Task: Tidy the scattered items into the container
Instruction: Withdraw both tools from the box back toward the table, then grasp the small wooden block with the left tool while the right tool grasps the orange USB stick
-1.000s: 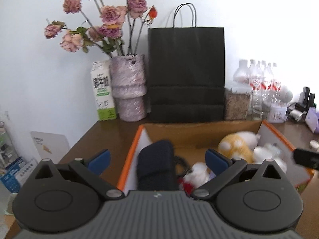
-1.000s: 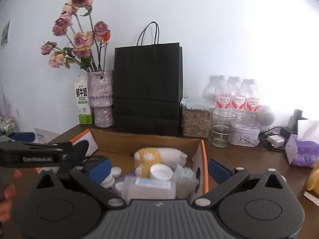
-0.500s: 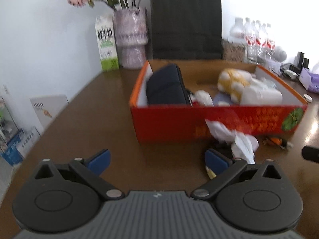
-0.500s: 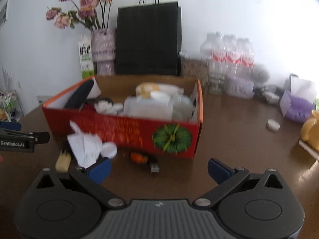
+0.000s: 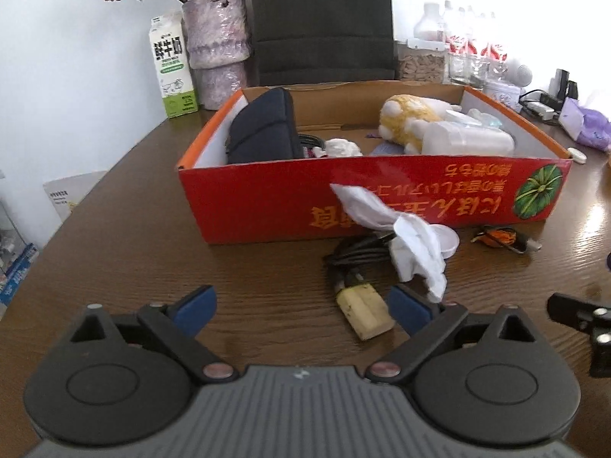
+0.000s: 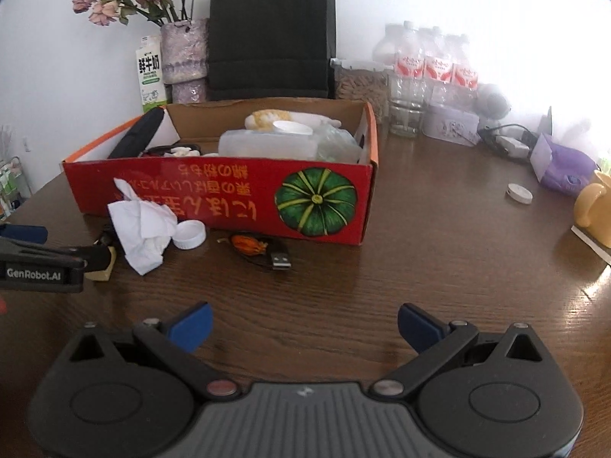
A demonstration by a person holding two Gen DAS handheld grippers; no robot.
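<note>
A red cardboard box (image 5: 267, 206) (image 6: 229, 187) stands on the brown table, holding a dark pouch (image 5: 263, 133), a plush toy (image 5: 408, 114) and a white bottle (image 5: 466, 143). In front of it lie a crumpled white tissue (image 5: 404, 236) (image 6: 139, 229), a white cap (image 6: 189, 233), a black cable (image 5: 355, 253) with a yellowish plug (image 5: 364, 315), and an orange item on a USB connector (image 6: 250, 245). My left gripper (image 5: 301, 309) is low over the table, jaws closing. The plug lies between them near the right finger, untouched. My right gripper (image 6: 304, 326) stands open over bare table.
Behind the box stand a black paper bag (image 6: 271, 34), a vase of flowers (image 5: 217, 42), a milk carton (image 5: 172, 68), water bottles (image 6: 431, 65) and a jar. A purple tissue pack (image 6: 565, 168), a small white disc (image 6: 519, 193) and a yellow cup (image 6: 595, 206) sit at the right.
Both grippers came down from above the box to the table in front of it and tilted downward. The loose items have come into view, and the left jaws stand slightly narrower.
</note>
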